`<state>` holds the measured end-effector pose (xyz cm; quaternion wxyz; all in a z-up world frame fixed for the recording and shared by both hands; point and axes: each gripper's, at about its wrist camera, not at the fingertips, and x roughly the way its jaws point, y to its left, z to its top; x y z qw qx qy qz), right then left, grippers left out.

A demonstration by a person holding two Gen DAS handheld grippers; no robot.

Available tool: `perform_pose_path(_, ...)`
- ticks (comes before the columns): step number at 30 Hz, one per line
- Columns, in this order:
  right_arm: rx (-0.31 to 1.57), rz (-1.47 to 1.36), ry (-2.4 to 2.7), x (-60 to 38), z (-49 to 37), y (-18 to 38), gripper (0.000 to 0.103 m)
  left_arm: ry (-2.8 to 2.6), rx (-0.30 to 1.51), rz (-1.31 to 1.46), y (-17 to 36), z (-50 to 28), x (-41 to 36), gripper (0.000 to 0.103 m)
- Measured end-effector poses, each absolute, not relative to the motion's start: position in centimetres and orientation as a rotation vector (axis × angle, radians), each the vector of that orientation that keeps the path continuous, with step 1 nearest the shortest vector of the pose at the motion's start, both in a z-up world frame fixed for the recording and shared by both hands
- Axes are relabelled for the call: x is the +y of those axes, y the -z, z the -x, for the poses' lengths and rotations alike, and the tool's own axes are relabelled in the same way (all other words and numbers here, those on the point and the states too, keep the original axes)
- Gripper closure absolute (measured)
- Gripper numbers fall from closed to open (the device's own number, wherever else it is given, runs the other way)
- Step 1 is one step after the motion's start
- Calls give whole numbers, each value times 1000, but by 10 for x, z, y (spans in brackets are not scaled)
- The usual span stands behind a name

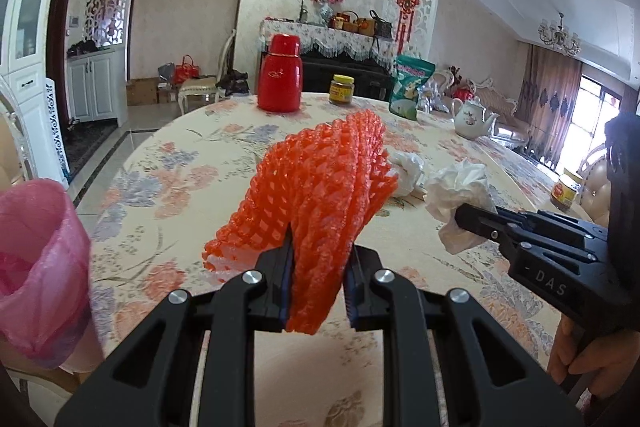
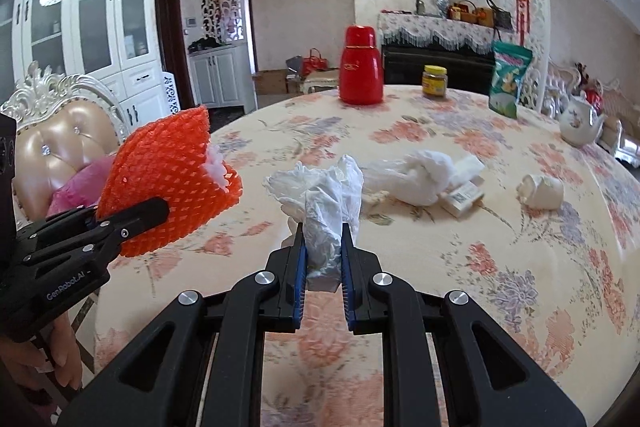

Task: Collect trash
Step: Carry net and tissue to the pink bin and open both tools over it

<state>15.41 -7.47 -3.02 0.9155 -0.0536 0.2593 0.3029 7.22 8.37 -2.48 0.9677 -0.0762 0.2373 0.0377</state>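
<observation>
My left gripper [image 1: 318, 263] is shut on a red foam fruit net [image 1: 320, 187], held above the flowered tablecloth; the net [image 2: 168, 183] also shows at the left of the right wrist view. My right gripper [image 2: 323, 247] is shut on a crumpled white tissue [image 2: 328, 203], lifted off the table; in the left wrist view the tissue [image 1: 460, 195] sticks out of the right gripper [image 1: 464, 217] at right. A bin lined with a pink bag [image 1: 40, 267] stands beside the table at far left. More white crumpled trash [image 2: 416, 175] lies mid-table.
On the round table [image 2: 540, 227] stand a red thermos [image 2: 360, 67], a yellow-lidded jar [image 2: 434, 81], a green snack bag [image 2: 508, 83] and a white teapot [image 2: 578, 125]. A small box [image 2: 464, 199] and a cream lump [image 2: 540, 191] lie near the trash. An ornate chair [image 2: 60, 131] stands at left.
</observation>
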Motion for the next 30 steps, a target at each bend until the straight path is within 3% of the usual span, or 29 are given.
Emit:
perform_pose_path(14, 471, 167, -783, -3, -123, 16, 87, -239, 408, 152, 19, -10, 148, 83)
perform_pose_path(30, 476, 257, -1104, 158, -103, 19, 87, -556, 396, 237, 27, 54, 294, 83)
